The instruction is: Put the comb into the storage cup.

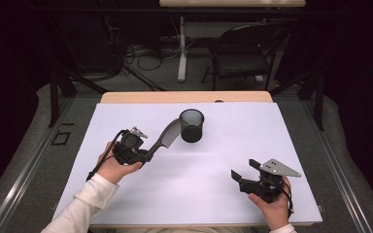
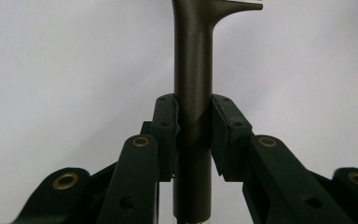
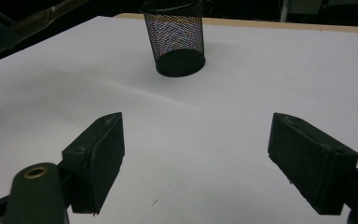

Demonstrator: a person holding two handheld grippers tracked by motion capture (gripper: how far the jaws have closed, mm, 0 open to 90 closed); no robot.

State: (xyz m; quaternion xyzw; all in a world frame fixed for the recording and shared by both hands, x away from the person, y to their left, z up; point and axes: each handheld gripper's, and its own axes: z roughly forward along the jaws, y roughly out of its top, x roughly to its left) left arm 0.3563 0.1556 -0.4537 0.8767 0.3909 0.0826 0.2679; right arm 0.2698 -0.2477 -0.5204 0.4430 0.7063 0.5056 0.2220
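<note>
Left claw (image 1: 148, 154) clamped on spatula (image 1: 167, 136) handle, blade at rim of mesh cup (image 1: 192, 125), centre frame. Right claw (image 1: 240, 180) wide, idle lower right on bench (image 1: 252, 136). Step: transport to cup. Next: tip blade-up, lower handle in.

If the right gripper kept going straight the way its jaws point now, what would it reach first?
Probably the black mesh cup: in the right gripper view it stands ahead, slightly left of centre between the open jaws of the right gripper, with bare white table before it. Depth is unclear; it might pass just beside it.
</note>
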